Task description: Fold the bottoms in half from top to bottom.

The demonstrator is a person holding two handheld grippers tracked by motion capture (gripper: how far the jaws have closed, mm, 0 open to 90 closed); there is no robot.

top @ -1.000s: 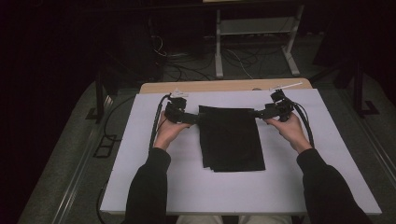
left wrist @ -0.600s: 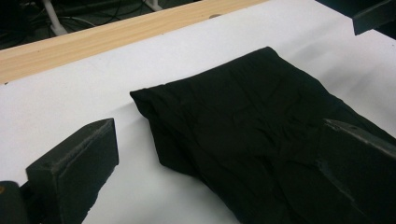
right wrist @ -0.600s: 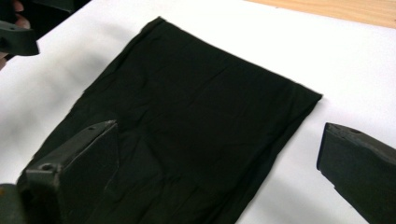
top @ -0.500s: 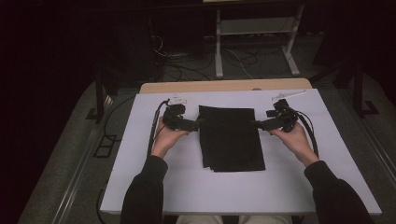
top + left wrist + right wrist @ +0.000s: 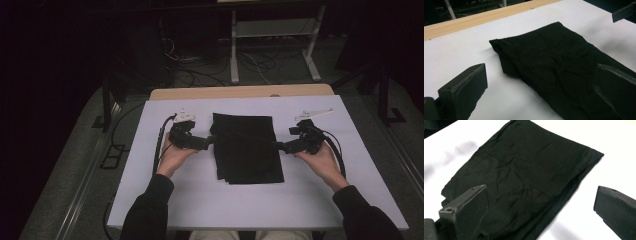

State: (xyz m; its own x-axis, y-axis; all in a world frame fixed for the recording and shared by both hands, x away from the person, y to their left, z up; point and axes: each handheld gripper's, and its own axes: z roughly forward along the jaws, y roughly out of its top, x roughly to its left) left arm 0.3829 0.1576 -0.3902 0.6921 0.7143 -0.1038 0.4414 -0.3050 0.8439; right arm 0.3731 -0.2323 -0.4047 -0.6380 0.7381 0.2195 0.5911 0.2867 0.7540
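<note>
A folded black cloth [image 5: 246, 147] lies flat in the middle of the white table top [image 5: 200, 200]. My left gripper [image 5: 209, 142] sits at the cloth's left edge, pointing right, jaws open. In the left gripper view the cloth [image 5: 554, 65] lies between and beyond the wide-apart jaws, and nothing is held by the left gripper [image 5: 541, 92]. My right gripper [image 5: 278, 146] is at the cloth's right edge, pointing left, open. The right gripper view looks over the cloth [image 5: 524, 175], its jaws spread over the near edge of it; the right gripper [image 5: 541, 207] grips nothing.
A bare wooden strip [image 5: 240, 92] runs along the table's far edge. Beyond it stand a white metal frame [image 5: 272, 35] and cables on the dark floor. The person's forearms rest on the table front.
Both grippers have moved toward the person along the cloth's side edges, from its far corners to about its middle. The cloth lies as before.
</note>
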